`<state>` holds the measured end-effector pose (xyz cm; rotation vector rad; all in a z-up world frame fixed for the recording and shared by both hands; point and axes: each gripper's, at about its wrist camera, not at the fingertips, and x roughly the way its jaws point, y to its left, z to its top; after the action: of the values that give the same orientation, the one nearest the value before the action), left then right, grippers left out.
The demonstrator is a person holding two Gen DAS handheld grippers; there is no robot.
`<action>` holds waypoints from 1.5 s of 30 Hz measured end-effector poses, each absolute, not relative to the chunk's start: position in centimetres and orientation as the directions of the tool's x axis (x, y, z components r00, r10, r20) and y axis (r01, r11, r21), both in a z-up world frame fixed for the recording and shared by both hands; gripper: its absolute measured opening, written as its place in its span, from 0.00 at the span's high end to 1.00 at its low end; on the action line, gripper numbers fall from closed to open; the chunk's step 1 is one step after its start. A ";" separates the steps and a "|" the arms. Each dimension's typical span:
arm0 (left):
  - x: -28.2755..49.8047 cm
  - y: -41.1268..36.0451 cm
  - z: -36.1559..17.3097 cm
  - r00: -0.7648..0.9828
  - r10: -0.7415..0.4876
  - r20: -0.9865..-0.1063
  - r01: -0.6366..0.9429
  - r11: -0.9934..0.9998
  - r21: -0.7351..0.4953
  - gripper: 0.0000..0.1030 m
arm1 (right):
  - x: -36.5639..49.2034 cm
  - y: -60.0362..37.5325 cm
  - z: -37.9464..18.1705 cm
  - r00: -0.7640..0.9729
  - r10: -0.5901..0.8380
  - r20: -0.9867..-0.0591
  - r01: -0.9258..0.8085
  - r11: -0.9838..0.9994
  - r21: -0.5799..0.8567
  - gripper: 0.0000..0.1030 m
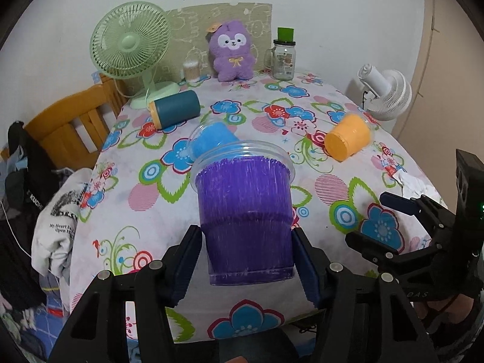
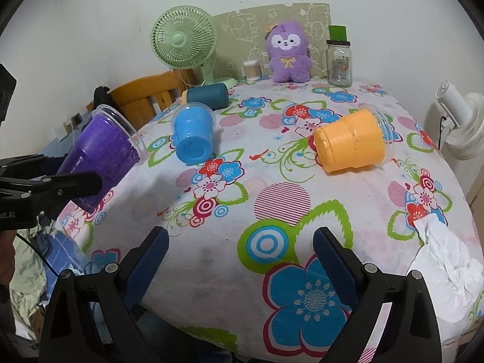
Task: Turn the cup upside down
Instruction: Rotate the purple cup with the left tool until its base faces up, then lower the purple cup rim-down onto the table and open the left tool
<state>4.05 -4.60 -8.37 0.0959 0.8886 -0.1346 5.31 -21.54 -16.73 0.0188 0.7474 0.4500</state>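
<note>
The counter [image 2: 348, 211], draped in a flowered cloth, is offering a wide bare stretch in front of the right gripper [image 2: 240, 252], while its left edge is falling away just beside the raised purple cup [image 1: 245, 220]. The left gripper [image 1: 246, 258] is clenching the purple cup by its lower body, jaws pressing both sides, rim pointing away and tilted, lifted clear of the cloth near that left edge. The right gripper is hovering with its jaws spread wide, gripping nothing. Farther in, an orange cup [image 2: 351, 142], a blue cup [image 2: 193, 139] and a teal cup [image 2: 208, 95] are lying on their sides, well apart. A green fan [image 2: 184, 44], purple plush [image 2: 289, 54] and glass jar [image 2: 339, 63] are lining the back edge; crumpled tissue [image 2: 444, 266] is resting at the right edge.
</note>
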 end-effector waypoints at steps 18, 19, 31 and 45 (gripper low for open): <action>2.1 -4.5 -11.2 0.610 -0.142 -0.779 0.196 0.980 -0.025 0.20 | 5.7 -22.4 -17.2 0.639 0.391 -0.662 -0.363 0.912 0.189 0.05; 2.0 -4.6 -11.8 0.608 -0.148 -0.780 0.203 0.979 -0.028 0.20 | 5.8 -22.4 -17.3 0.637 0.390 -0.665 -0.361 0.913 0.189 0.05; 3.3 -3.3 -14.1 0.599 -0.160 -0.785 0.161 0.984 -0.077 0.45 | 5.9 -21.8 -17.6 0.637 0.362 -0.680 -0.353 0.922 0.160 0.05; 3.4 -2.7 -8.3 0.694 -0.138 -0.707 0.148 0.988 -0.048 0.45 | 5.8 -21.8 -17.7 0.634 0.384 -0.671 -0.366 0.914 0.176 0.05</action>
<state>3.39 -2.68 -8.30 0.0125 0.7877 -0.1595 5.84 -21.76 -17.70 0.0245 0.7729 0.4284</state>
